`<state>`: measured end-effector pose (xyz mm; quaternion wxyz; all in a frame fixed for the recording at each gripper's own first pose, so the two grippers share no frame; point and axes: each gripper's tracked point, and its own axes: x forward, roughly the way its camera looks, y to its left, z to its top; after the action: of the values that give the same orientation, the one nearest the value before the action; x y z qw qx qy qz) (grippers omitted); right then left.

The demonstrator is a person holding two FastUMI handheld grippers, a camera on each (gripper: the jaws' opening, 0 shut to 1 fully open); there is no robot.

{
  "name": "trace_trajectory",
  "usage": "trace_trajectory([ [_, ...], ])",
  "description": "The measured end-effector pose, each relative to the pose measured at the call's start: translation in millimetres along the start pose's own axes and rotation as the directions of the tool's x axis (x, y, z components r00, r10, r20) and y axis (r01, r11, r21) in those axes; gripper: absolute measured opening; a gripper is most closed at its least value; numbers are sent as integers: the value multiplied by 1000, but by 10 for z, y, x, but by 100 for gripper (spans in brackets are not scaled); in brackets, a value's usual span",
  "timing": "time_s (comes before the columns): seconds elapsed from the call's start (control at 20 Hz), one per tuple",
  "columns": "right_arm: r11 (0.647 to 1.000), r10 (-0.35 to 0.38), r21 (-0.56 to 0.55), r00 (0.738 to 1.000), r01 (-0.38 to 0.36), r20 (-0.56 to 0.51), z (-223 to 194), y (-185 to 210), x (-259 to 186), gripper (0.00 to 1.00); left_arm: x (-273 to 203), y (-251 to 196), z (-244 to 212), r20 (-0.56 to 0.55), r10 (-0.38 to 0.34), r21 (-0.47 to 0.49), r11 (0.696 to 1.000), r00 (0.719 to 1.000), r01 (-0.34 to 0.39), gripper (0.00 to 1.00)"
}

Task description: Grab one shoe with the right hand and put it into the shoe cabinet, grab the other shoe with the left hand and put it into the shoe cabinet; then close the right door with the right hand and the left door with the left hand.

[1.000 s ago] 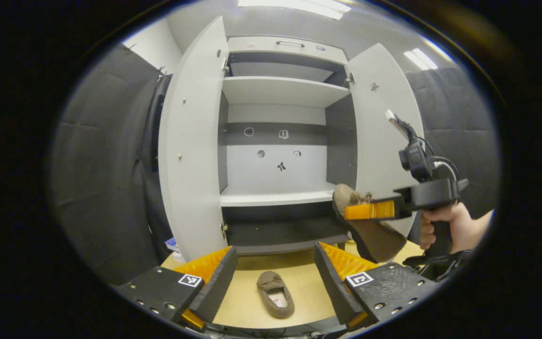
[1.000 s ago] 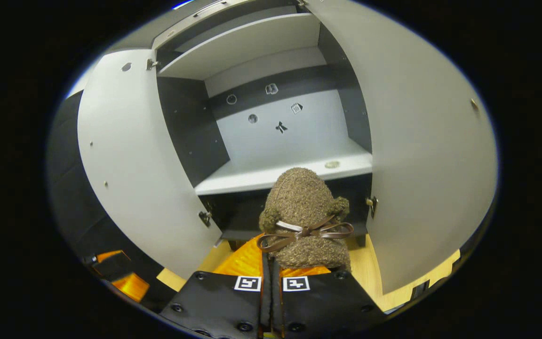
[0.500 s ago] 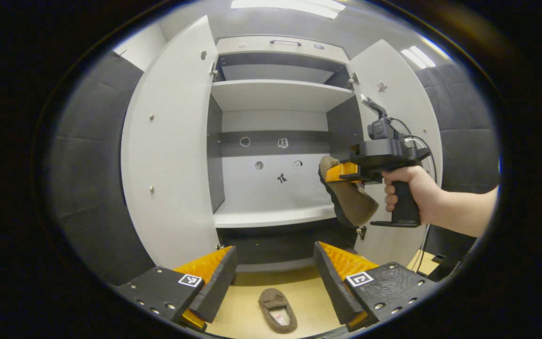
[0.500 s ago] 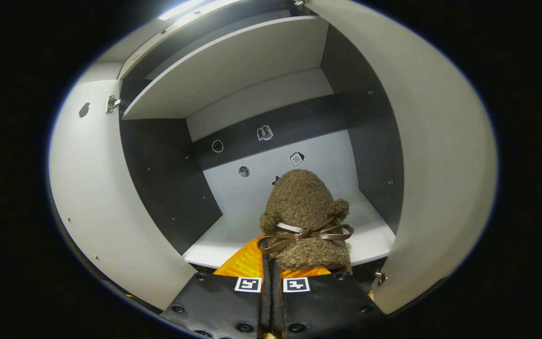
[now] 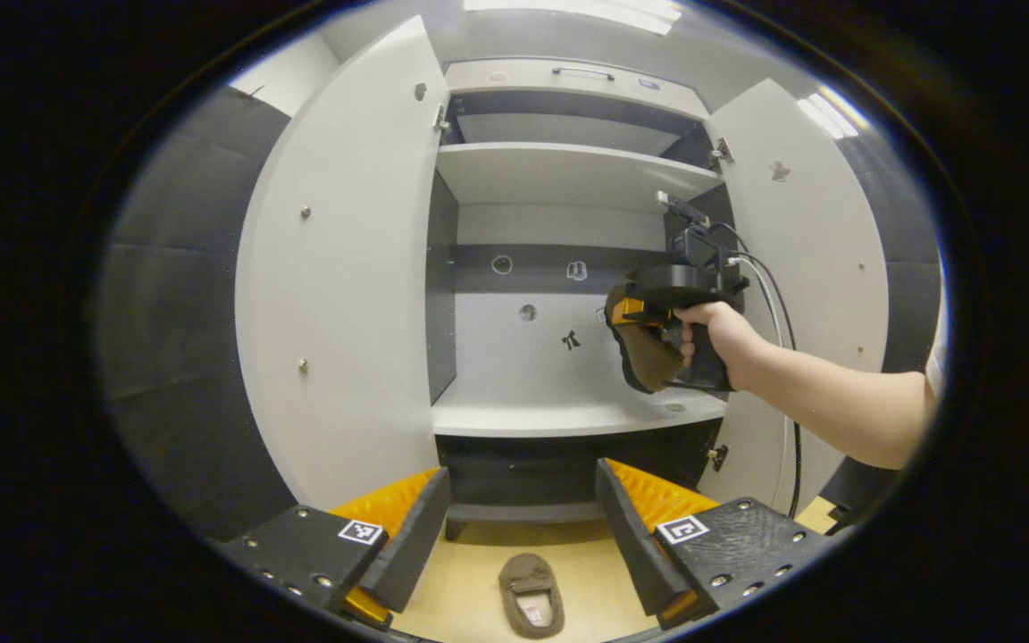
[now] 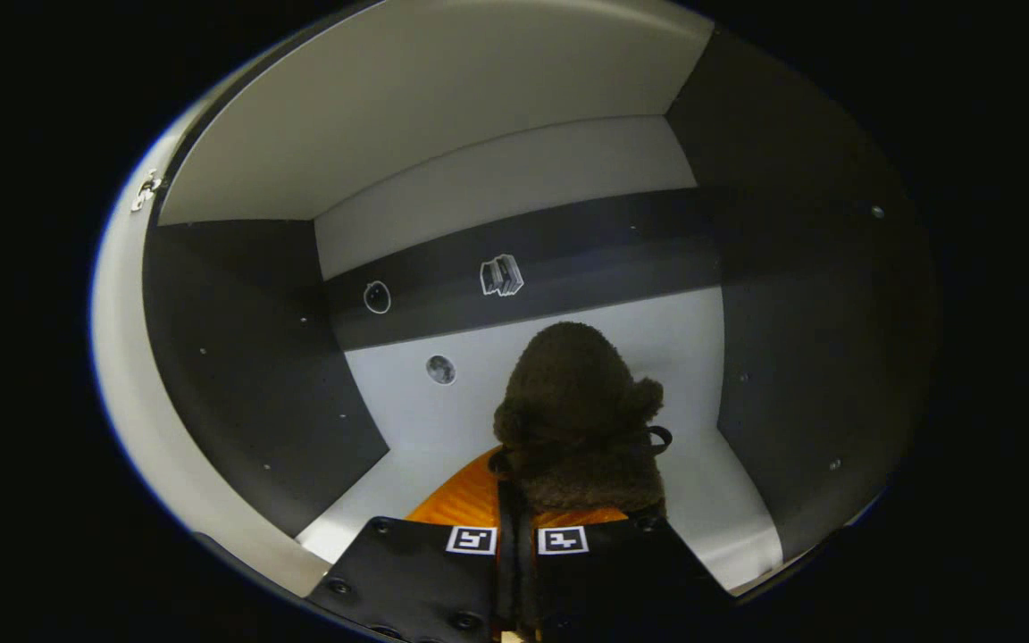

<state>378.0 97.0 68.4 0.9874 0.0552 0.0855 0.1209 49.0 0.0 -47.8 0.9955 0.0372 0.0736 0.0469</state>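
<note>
Wooden floor (image 5: 479, 580) bears one slipper (image 5: 531, 607); right hand-held gripper (image 6: 519, 500) clamps another slipper (image 6: 579, 429) inside cabinet (image 5: 568, 174).

L gripper (image 5: 522, 527) open, low over floor (image 5: 479, 589) w/ slipper (image 5: 531, 606) below. R gripper (image 5: 635, 313) holds other slipper (image 5: 644, 357) inside cabinet (image 5: 568, 406), both doors open.
</note>
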Motion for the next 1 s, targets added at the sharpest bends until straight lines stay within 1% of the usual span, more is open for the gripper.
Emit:
trace_trajectory([
  [0.05, 1000, -11, -19, 1000, 11, -3, -1, -34, 118, 2, -3, 19, -6, -4, 15, 5, 1000, 1000, -15, 94],
  [0.15, 999, -22, -47, 1000, 22, -7, -43, -71, 261, 3, 14, 87, 5, -7, 56, 10, 998, 998, -56, 94],
  [0.25, 998, -21, -61, 999, 19, -40, -171, -56, 391, 2, 19, 139, 7, -7, 88, 8, 996, 996, -88, 94],
  [0.35, 998, -9, -67, 996, 4, -85, -322, 15, 470, 5, 21, 175, 10, -9, 120, 23, 993, 993, -119, 94],
  [0.5, 997, 24, -76, 992, -33, -125, -482, 133, 563, 5, 21, 197, -19, -20, 158, 38, 987, 987, -157, 94],
  [0.55, 996, 31, -76, 991, -42, -132, -509, 151, 603, 8, 13, 189, -15, -19, 167, 43, 985, 986, -166, 94],
  [0.6, 996, 35, -73, 989, -46, -143, -534, 153, 621, 6, 8, 173, -26, -19, 173, 47, 984, 985, -172, 94],
  [0.65, 997, 53, -52, 985, -63, -167, -588, 188, 616, 17, 3, 145, -30, -22, 175, 53, 983, 984, -173, 94],
  [0.7, 997, 72, -23, 978, -78, -197, -633, 211, 604, 15, 0, 126, -63, -28, 172, 62, 983, 985, -170, 89],
  [0.75, 996, 94, 9, 967, -94, -235, -701, 238, 600, 26, 4, 122, -94, -37, 171, 71, 983, 985, -168, 99],
  [0.8, 993, 116, 39, 955, -109, -273, -759, 261, 572, 31, -8, 138, -129, -46, 178, 79, 982, 983, -174, 94],
  [0.9, 984, 177, 91, 933, -156, -312, -803, 352, 490, 61, -21, 159, -142, -47, 183, 79, 981, 982, -179, 94],
  [0.95, 979, 196, 113, 929, -168, -314, -781, 398, 457, 76, -15, 175, -134, -45, 186, 76, 980, 982, -182, 99],
  [1.0, 978, 198, 126, 926, -165, -323, -768, 400, 433, 75, -12, 186, -129, -45, 188, 71, 980, 981, -185, 99],
])
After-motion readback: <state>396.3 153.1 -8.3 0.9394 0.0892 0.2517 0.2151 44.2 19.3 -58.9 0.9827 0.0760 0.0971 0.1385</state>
